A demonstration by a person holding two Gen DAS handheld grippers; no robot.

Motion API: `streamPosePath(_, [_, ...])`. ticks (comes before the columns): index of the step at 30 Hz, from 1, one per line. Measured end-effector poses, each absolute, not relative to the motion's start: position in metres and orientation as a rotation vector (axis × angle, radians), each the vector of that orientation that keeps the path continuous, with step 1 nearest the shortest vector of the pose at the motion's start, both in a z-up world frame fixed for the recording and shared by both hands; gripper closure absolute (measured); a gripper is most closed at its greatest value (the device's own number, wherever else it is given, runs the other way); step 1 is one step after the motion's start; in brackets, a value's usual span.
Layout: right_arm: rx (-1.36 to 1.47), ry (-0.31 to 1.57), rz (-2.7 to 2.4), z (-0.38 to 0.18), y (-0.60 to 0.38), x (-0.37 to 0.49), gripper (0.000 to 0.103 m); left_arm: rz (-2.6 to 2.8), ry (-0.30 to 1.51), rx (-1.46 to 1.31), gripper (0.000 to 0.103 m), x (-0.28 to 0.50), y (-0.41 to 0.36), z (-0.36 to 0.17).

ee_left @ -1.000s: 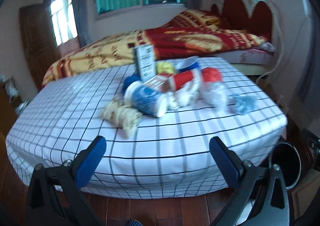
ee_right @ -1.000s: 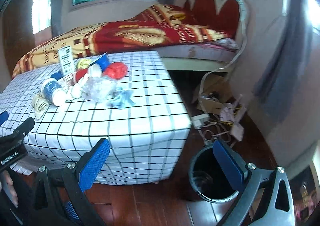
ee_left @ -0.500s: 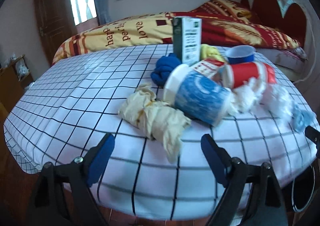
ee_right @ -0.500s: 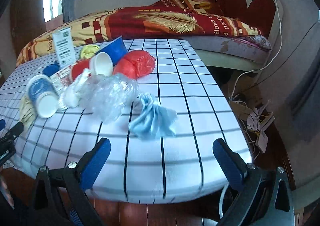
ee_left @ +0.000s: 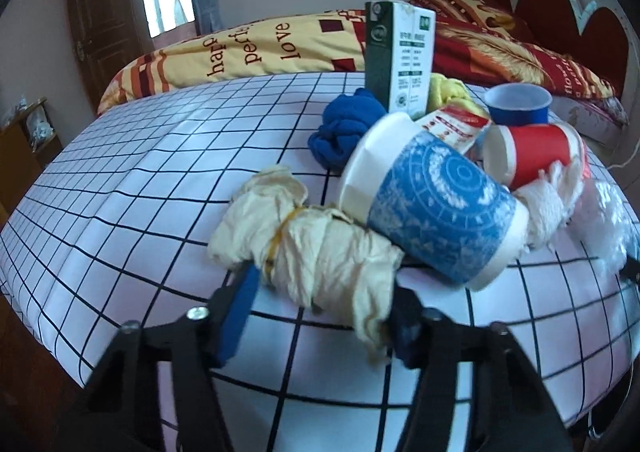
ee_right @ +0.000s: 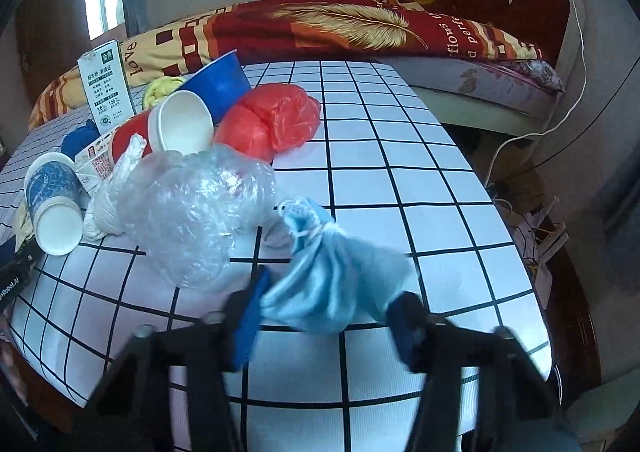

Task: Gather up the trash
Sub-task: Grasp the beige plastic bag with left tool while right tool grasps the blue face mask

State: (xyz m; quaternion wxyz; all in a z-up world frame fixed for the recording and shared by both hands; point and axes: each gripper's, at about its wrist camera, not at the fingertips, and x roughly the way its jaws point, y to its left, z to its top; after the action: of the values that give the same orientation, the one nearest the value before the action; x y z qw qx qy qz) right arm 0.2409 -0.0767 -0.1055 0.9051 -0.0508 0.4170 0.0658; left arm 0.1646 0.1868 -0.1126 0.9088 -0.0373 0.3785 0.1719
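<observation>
Bench (ee_left: 140, 187): litter heaped at centre | tied wad (ee_left: 304, 248) nearest, between left claw (ee_left: 320, 316) fingers | patterned cup (ee_left: 432, 211) on its side just right | carton (ee_left: 400, 59) upright behind | tied bag (ee_right: 332, 284) between right claw (ee_right: 328, 320) fingers | bed (ee_left: 256, 47) behind bench

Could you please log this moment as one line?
left gripper: around cream wad | right gripper: around blue wad | grips unconfirmed

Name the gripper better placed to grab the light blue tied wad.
Right. The right gripper already brackets the light blue wad; the left gripper brackets the cream wad.
</observation>
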Motion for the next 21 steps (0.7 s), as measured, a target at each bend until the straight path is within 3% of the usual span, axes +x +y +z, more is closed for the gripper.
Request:
streamPosePath(2, [-0.084, 0.867, 0.144, -0.104, -0.079, 0.24, 0.067, 0.348, 0.782, -0.067, 0.065, 0.16, 0.185, -0.111])
streamPosePath(3, [-0.077, 0.866, 0.145, -0.102, -0.08, 0.238, 0.068, 0.342, 0.781, -0.069, 0.078, 0.158, 0.185, -0.111])
streamPosePath(4, [-0.074, 0.863, 0.146, -0.101, -0.082, 0.235, 0.07, 0.335, 0.782, -0.074, 0.08, 0.156, 0.186, -0.11])
streamPosePath(21, [-0.046, 0.815, 0.138, -0.071, -0.105, 0.18, 0.07, 0.229, 0.696, -0.025, 0.085, 0.122, 0.158, -0.074])
